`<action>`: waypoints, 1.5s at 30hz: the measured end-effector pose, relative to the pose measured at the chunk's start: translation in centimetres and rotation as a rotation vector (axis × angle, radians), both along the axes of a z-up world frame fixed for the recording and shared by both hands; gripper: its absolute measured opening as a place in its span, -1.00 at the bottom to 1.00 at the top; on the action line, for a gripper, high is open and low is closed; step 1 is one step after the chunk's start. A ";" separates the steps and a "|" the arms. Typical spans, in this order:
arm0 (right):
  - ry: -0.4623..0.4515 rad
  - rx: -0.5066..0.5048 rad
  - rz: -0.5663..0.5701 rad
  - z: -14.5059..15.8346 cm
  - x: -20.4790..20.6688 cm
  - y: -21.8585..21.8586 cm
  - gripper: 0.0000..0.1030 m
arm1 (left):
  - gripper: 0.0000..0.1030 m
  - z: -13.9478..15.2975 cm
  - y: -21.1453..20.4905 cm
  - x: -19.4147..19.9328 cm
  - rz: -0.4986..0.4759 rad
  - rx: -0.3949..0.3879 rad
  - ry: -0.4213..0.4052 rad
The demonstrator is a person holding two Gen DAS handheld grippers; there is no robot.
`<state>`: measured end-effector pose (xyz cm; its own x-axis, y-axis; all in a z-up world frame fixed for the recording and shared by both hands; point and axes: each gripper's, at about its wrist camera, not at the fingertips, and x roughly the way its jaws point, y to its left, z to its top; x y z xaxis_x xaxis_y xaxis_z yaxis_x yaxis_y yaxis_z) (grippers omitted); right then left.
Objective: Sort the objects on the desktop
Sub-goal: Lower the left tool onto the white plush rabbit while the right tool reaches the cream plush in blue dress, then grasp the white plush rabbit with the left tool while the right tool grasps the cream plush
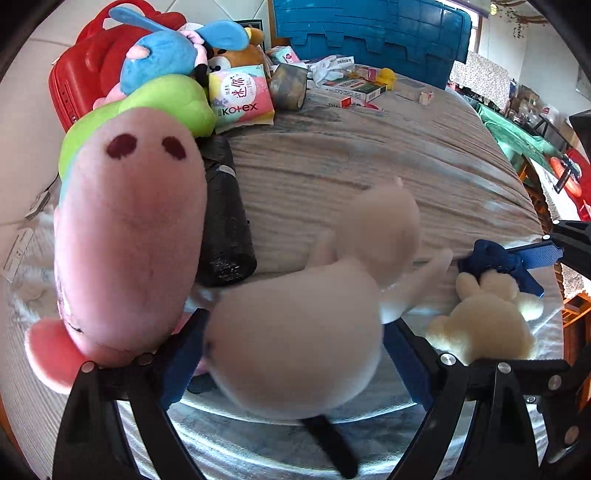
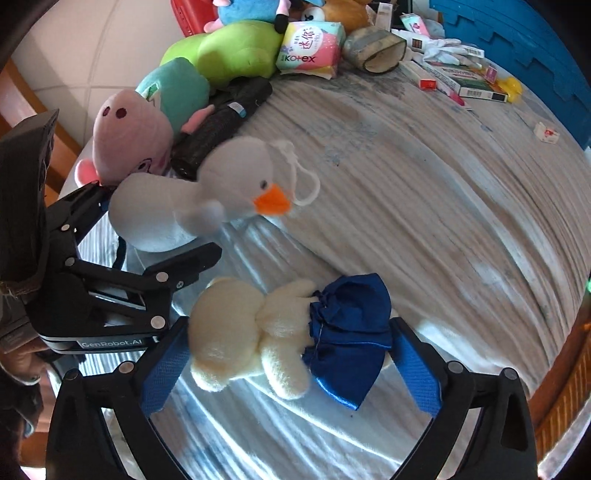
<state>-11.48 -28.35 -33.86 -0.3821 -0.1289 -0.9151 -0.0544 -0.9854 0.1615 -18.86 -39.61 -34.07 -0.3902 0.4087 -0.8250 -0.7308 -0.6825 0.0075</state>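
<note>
My left gripper (image 1: 291, 354) is shut on a white plush duck (image 1: 295, 343), its body filling the gap between the blue pads. In the right wrist view the duck (image 2: 207, 192) has an orange beak and a white loop and is held at the left. My right gripper (image 2: 291, 365) is wide, with a cream plush bear in a blue satin dress (image 2: 280, 339) lying between its pads; I cannot tell if the pads press it. The bear also shows in the left wrist view (image 1: 484, 317).
A pink pig plush (image 1: 125, 236) lies close on the left beside a black roll (image 1: 225, 214). Behind are a green plush (image 1: 166, 99), a blue plush (image 1: 162, 55), a Kotex pack (image 1: 242, 98), a tape roll (image 1: 290, 86), small boxes (image 1: 354, 88), a red case (image 1: 85, 74) and a blue crate (image 1: 369, 33).
</note>
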 end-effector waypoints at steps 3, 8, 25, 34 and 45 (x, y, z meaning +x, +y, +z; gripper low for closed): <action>0.016 0.006 0.000 0.3 -0.4 0.0 0.76 | 0.30 0.2 -0.3 0.1 0.011 0.053 -0.016; 0.021 -0.002 0.059 1.0 0.2 0.2 0.16 | 0.21 0.9 -0.4 1.1 0.022 0.073 -0.004; 0.205 -0.019 0.007 8.2 2.7 4.3 0.12 | 0.20 8.0 0.1 5.9 0.072 0.198 0.091; 0.360 0.018 -0.022 14.1 4.0 9.2 0.12 | 0.20 13.6 4.8 6.1 0.091 0.195 0.222; 0.570 0.014 0.067 21.8 5.8 19.6 0.12 | 0.20 20.1 15.3 7.8 0.247 0.201 0.374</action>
